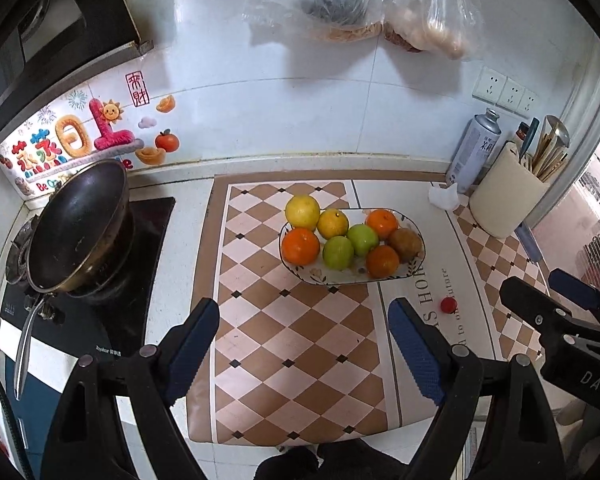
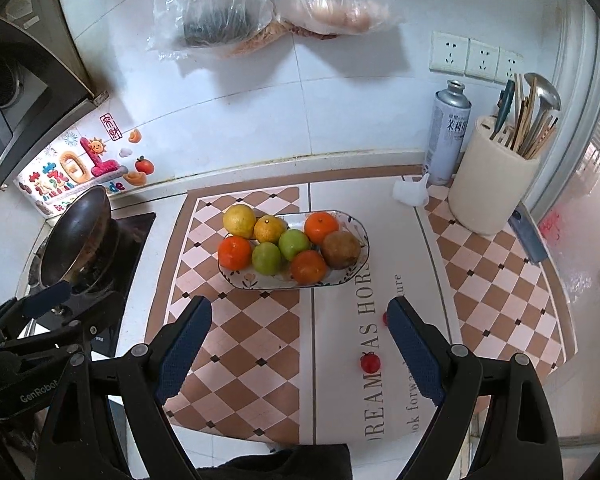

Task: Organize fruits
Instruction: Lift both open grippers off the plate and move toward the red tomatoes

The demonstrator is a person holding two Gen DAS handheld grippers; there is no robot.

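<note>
We hold both claws above the near edge of the tabletop (image 1: 172, 232), which is covered by a checkered mat (image 1: 300, 340). The left claw (image 1: 304, 344) is spread wide with nothing between its blue pads, and the right claw (image 2: 300, 344) is spread just the same, also carrying nothing.

The fruit sits together on an oval patterned plate (image 2: 340, 276) on the mat, ahead of both claws and well apart from them. On it we see a yellow lemon (image 2: 239, 221) at the back left corner, a yellow-orange citrus (image 2: 269, 229) beside it, three oranges (image 2: 234, 253), two green apples (image 2: 266, 258) touching each other in the middle, and a brown kiwi (image 2: 340, 249) at the right end.

To the left a dark wok (image 1: 76, 228) stands tilted on the stove (image 1: 148, 224). At the back right corner stand a grey spray can (image 2: 448, 132) and a cream utensil holder (image 2: 488, 196) full of chopsticks and ladles. Two clear plastic bags (image 2: 208, 4) hang on the tiled wall above.
</note>
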